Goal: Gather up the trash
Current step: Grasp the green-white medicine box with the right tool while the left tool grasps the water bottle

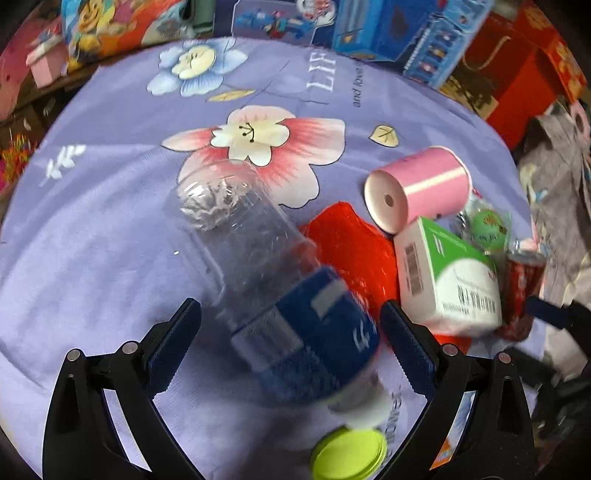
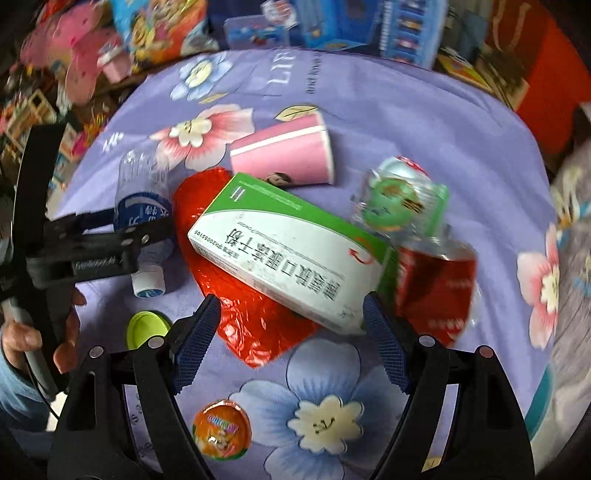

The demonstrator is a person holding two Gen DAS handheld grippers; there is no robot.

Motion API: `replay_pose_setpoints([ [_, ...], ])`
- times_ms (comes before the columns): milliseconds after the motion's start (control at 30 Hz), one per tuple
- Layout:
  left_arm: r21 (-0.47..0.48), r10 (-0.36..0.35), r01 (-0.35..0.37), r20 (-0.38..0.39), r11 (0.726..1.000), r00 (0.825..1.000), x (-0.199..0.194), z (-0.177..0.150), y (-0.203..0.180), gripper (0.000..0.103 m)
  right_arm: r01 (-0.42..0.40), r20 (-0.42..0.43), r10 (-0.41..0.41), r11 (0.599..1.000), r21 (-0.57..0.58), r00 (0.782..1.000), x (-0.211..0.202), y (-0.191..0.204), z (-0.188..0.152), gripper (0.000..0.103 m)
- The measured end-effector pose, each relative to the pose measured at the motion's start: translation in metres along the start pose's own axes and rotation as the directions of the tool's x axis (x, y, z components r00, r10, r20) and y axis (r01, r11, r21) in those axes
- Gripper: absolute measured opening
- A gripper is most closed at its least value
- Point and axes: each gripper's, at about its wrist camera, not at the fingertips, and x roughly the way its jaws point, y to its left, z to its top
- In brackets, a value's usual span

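black gripper frames, blue ribbed fingers (image 2: 195,343), silver rivets, blue sleeve (image 2: 14,391)

You're working over a purple floral cloth (image 1: 110,229) with white lettering (image 1: 325,75), ringed at its far edge by a clutter of colourful boxes: blue ones (image 1: 388,33) at the back, red ones (image 1: 517,74) to the right, pink and orange packaging (image 2: 122,33) at the left.

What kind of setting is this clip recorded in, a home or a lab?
Most likely a home room, perhaps a child's. Trash lies on a purple flowered bedsheet spread like a bed or table cover, and bright toy boxes and red gift bags crowd the far edge.
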Motion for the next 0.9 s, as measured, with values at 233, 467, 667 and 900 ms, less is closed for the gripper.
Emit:
replay_pose_setpoints([
  [233,0.006,0.047,-0.047,-0.014,0.999,0.999,0.013,-0.004,0.026,0.098,0.062,-0.041,-0.066,0.993,-0.099,0.997,0.025,0.016,0.006,0.076],
  [467,0.009,0.052,-0.052,-0.012,0.999,0.999,0.000,-0.012,0.062,0.098,0.173,-0.046,-0.187,0.961,-0.218,0.981,0.052,0.029,0.015,0.077],
  [667,0.007,0.054,-0.054,-0.010,0.999,0.999,0.006,-0.006,0.068,0.098,0.240,-0.030,-0.261,0.921,-0.306,0.965,0.066,0.040,0.024,0.080],
  [900,0.052,0.066,-0.066,0.010,0.996,0.998,0.017,0.000,0.064,0.093,0.279,0.003,-0.296,0.898,-0.342,0.955,0.078,0.042,0.031,0.084],
])
